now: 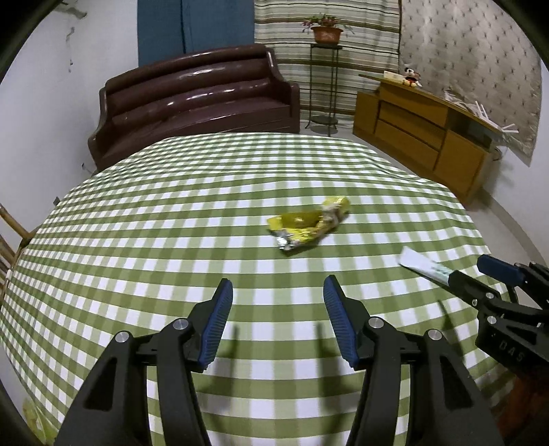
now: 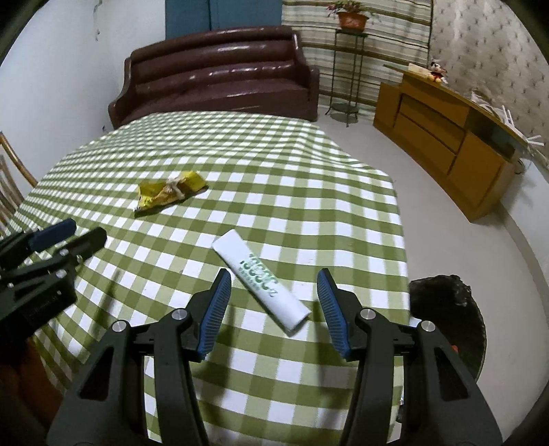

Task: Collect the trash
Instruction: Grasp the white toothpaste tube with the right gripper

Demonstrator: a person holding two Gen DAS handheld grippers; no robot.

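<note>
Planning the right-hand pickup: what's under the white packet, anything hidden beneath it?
The white packet lies flat on the checked tablecloth, apart from the yellow wrapper. Only cloth shows around it; the patch directly beneath is covered.

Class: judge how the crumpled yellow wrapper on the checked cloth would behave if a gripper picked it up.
The yellow wrapper looks creased and empty, so it is probably light and floppy. Its foil-like sheen suggests it may slip or crush between the pads.

Home living room: brown sofa (image 1: pixel 192 92) upper left, potted plant (image 1: pixel 326 31) on stand top centre, wooden sideboard (image 1: pixel 429 137) right, checked-cloth table (image 1: pixel 171 223) in foreground.
</note>
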